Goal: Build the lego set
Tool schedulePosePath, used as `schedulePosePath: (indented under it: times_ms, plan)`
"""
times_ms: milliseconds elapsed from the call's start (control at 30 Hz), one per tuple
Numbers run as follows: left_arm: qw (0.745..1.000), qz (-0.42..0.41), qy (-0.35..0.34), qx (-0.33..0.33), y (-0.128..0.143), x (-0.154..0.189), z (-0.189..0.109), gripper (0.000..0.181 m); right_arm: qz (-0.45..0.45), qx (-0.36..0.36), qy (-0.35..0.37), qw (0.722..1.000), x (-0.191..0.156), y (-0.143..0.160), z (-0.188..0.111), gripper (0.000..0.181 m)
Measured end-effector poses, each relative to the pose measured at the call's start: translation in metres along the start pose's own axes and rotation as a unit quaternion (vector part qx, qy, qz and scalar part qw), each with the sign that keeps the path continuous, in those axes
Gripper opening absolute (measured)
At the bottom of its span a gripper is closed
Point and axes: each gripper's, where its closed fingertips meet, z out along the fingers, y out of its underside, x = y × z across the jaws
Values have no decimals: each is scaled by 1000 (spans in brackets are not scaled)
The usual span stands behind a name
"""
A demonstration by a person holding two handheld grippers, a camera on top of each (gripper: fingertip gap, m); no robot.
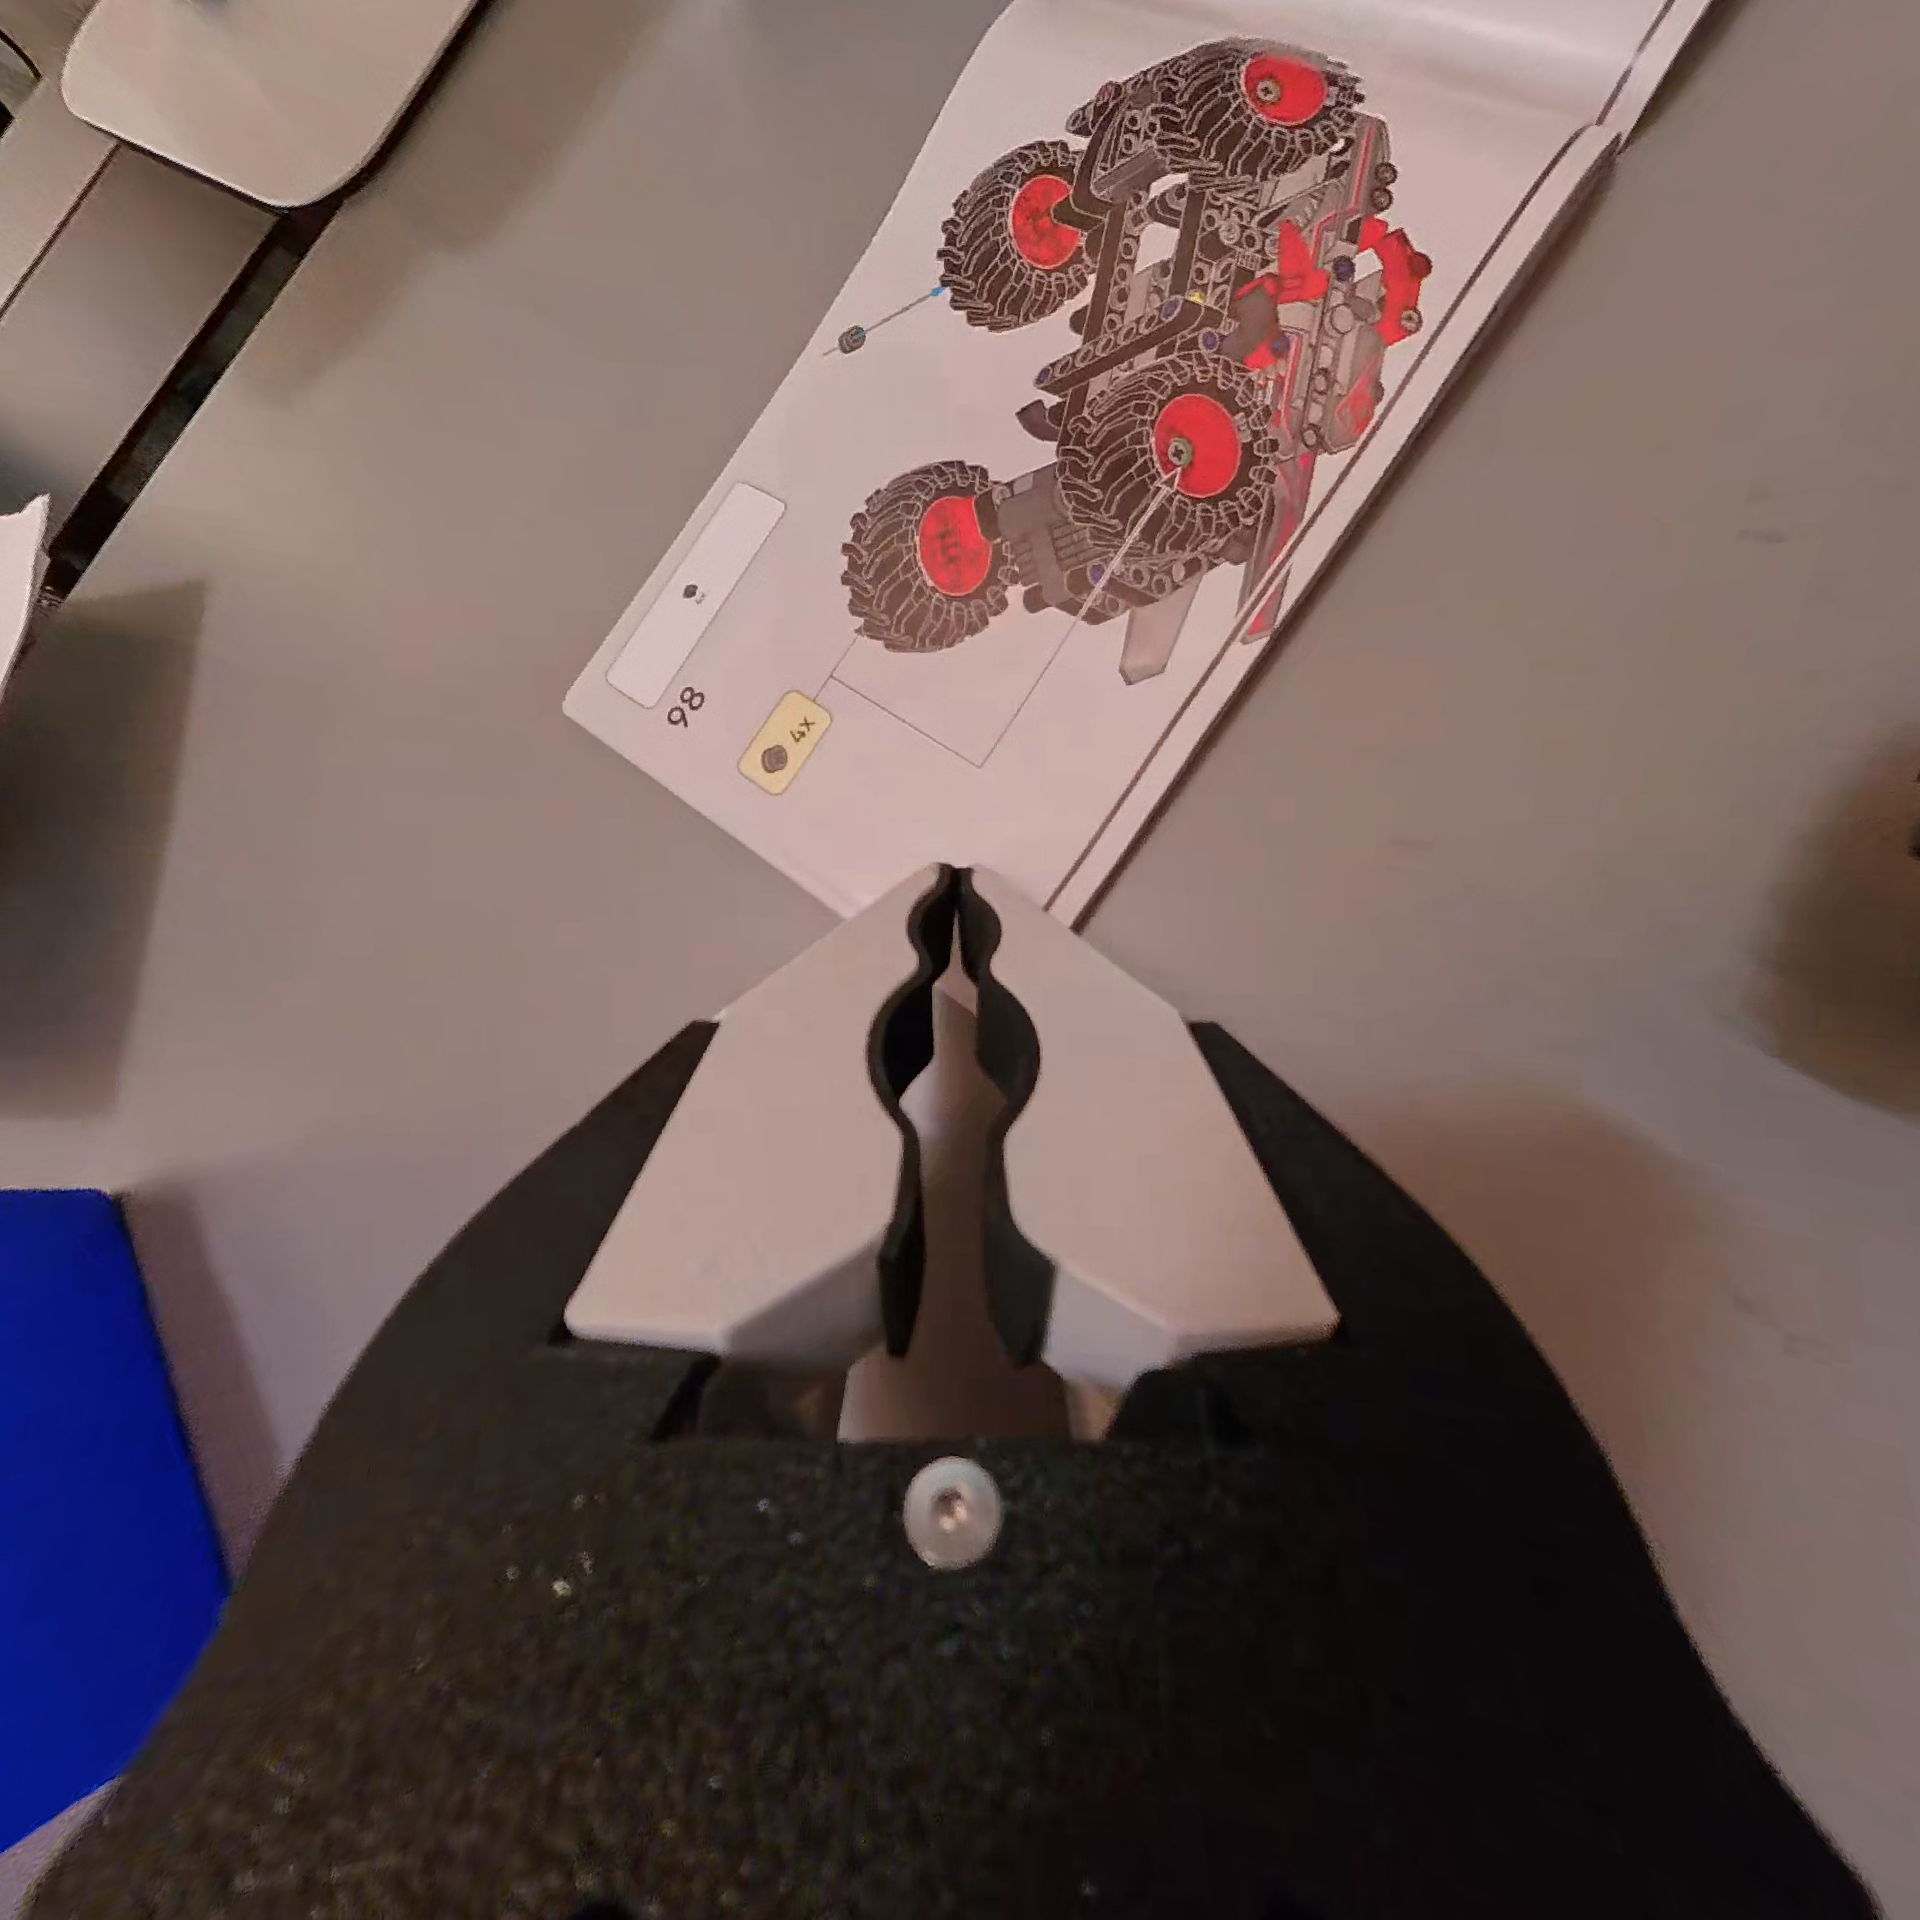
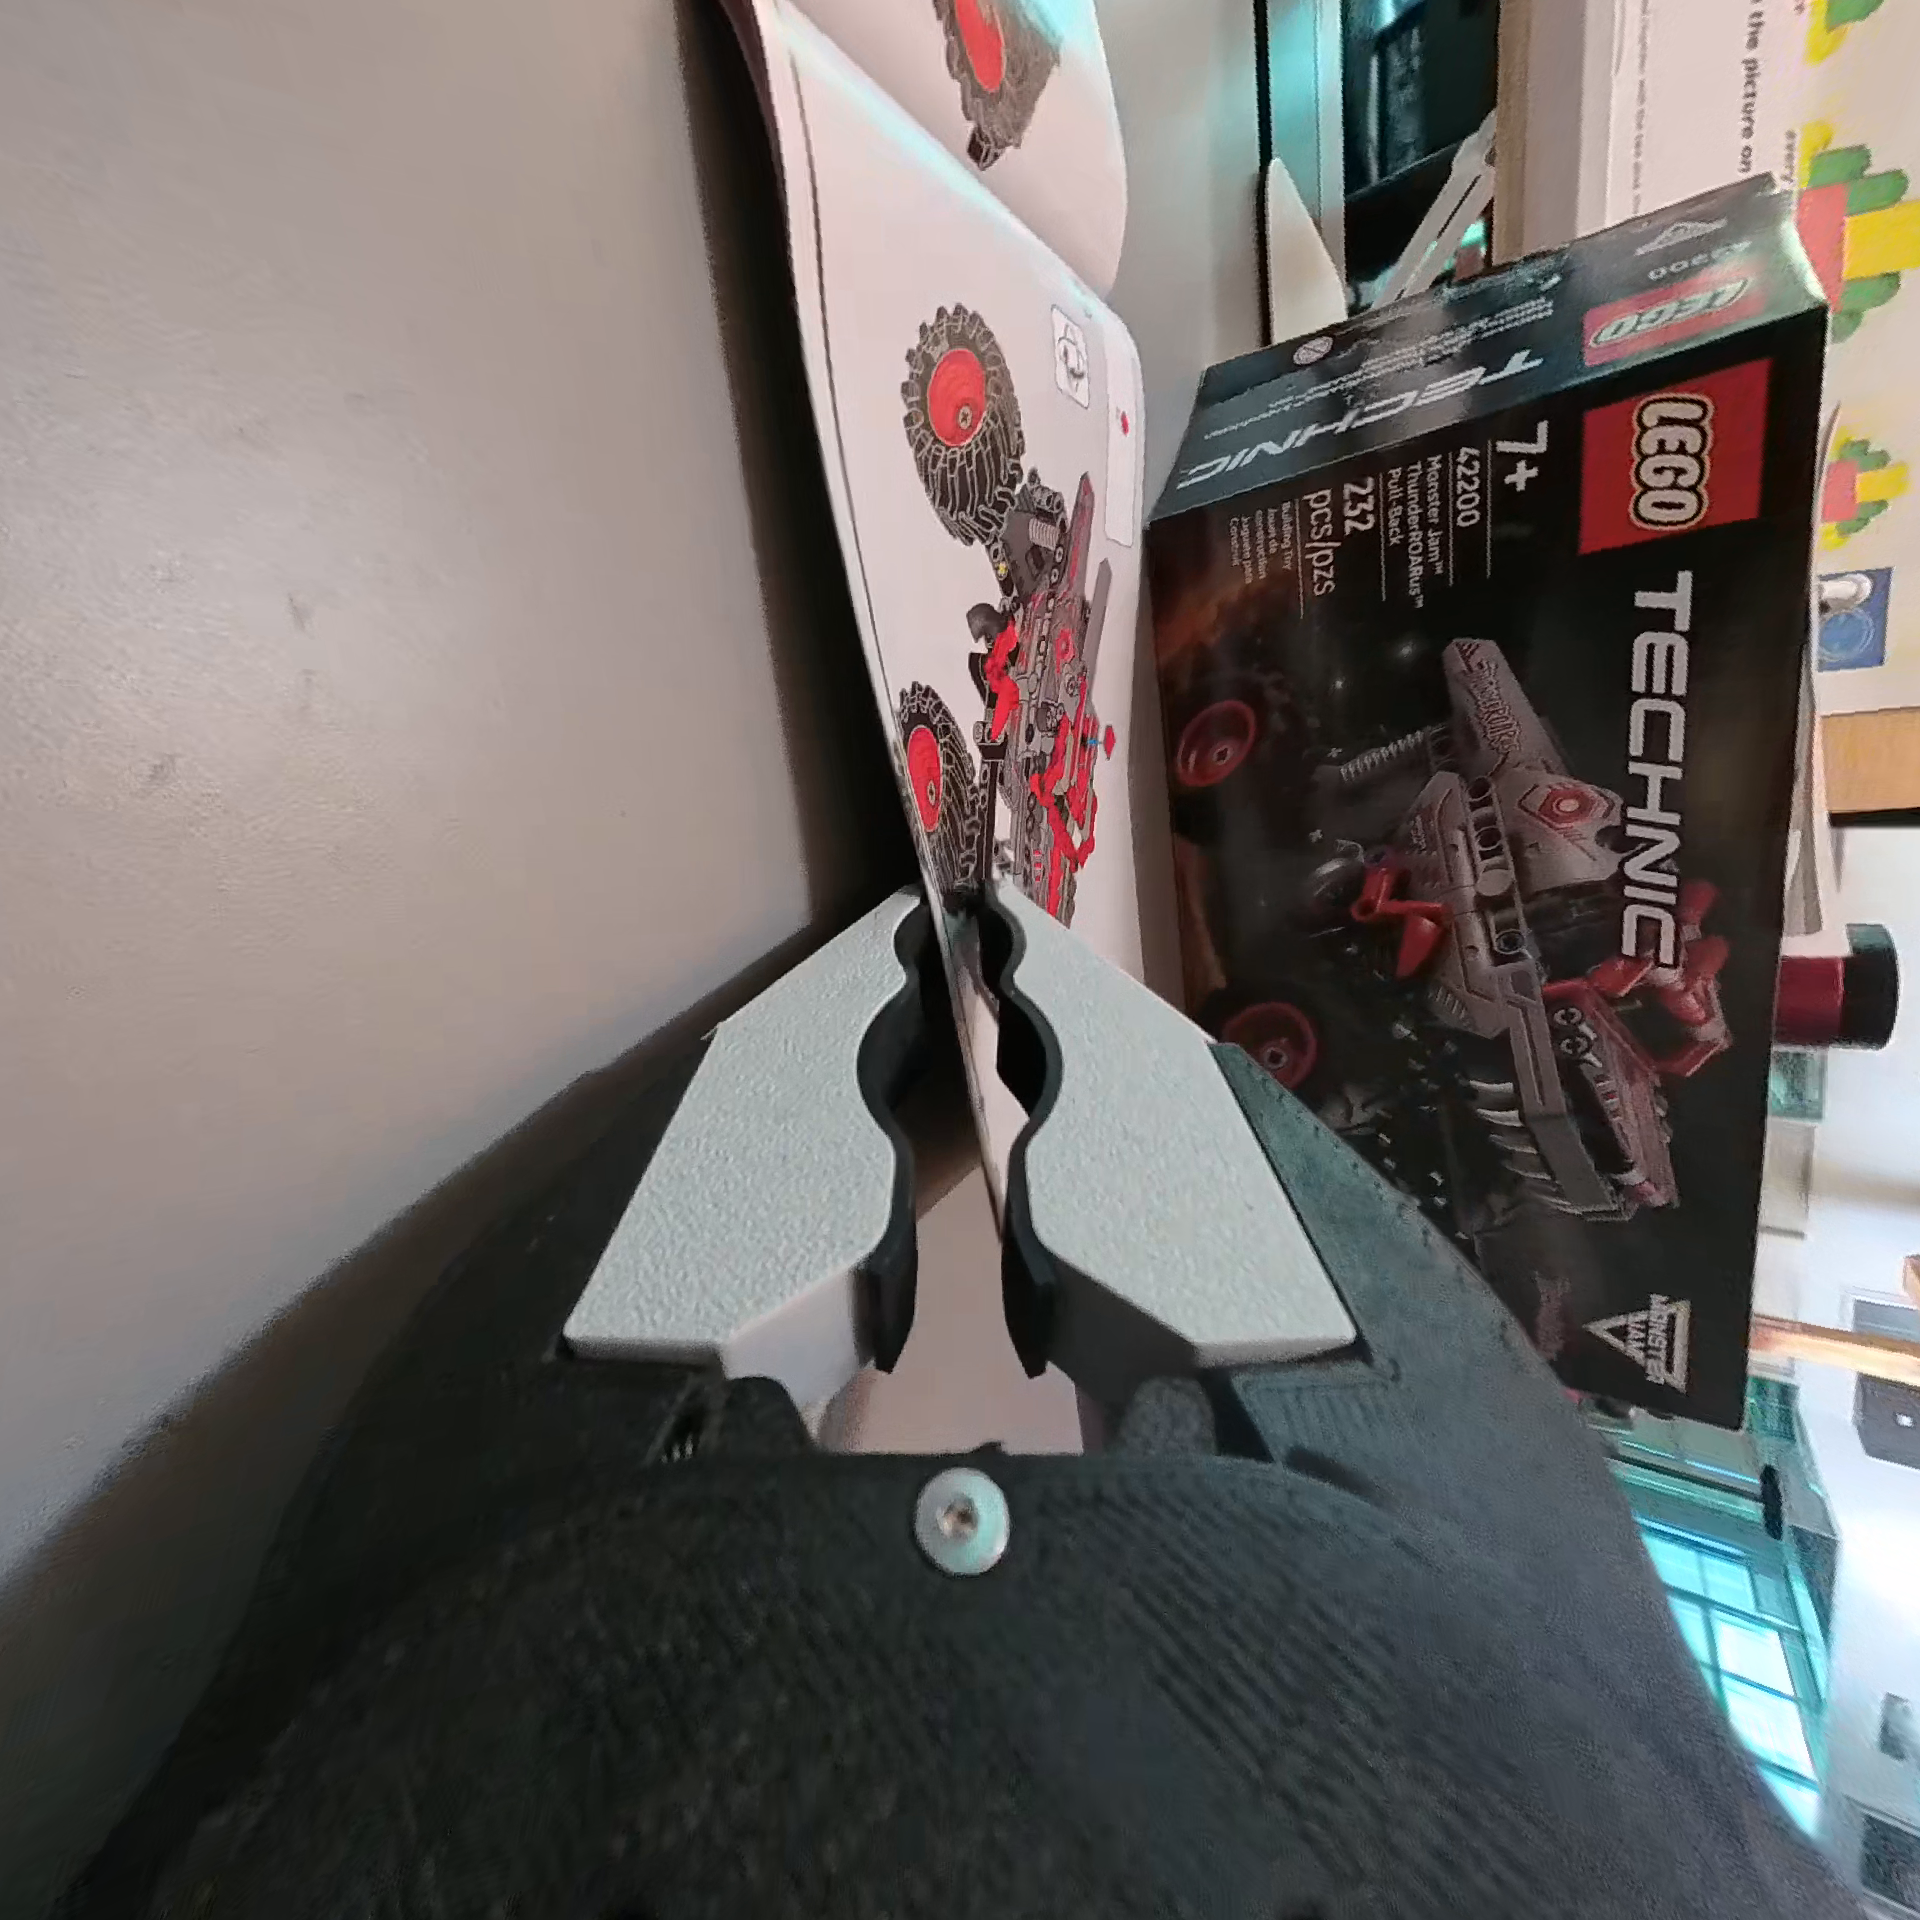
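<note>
The instruction booklet [image 1: 914,800] lies open on the grey table [image 1: 416,520], showing a picture of a truck with red wheels. My left gripper [image 1: 954,873] is shut, with its tips over the booklet's near corner. In the right wrist view, which is rolled on its side, one page [image 2: 873,312] of the booklet rises off the table [image 2: 312,520] and passes edge-on between my right gripper's [image 2: 956,904] pads. The pads stand slightly apart and do not press on the page.
The set's dark box [image 2: 1455,831] stands just behind the booklet. A blue object [image 1: 73,1455] is at the left edge. A white tray-like thing [image 1: 260,94] sits at the far left. A dark blurred object [image 1: 1860,914] is at the right edge. Tip to tip, the grippers are about 30 cm apart.
</note>
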Motion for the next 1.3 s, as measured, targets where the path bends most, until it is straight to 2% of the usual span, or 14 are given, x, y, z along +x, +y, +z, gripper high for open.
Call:
schedulePosePath:
  times_ms: [200,333,467,633,767,867,1000,1133,1233,1300]
  plan:
    - [1000,-7,2,0,1,3,-1,0,21,2,3,1000,3,6,1,6]
    - [1000,-10,11,-3,1,6,-3,0,37,-22,17,999,10,22,-1,5]
    - [999,-19,22,-13,3,10,-7,0,83,-61,80,992,33,48,-6,11]
    - [1000,-16,16,10,-6,7,-13,2,120,-47,170,977,62,54,-16,14]
    - [989,9,125,78,-30,45,-26,6,123,-18,238,963,79,54,-31,14]
    - [976,67,180,105,-36,70,-37,25,141,-23,264,954,84,64,-37,14]
    - [955,147,225,127,-30,87,-53,51,155,-28,260,953,79,72,-37,16]
    - [942,155,260,142,-32,97,-66,53,169,0,257,952,81,63,-39,23]
    - [931,167,284,157,-34,110,-81,52,217,55,252,941,88,53,-48,26]
    - [925,163,293,180,-42,123,-91,55,302,125,188,926,82,33,-51,35]
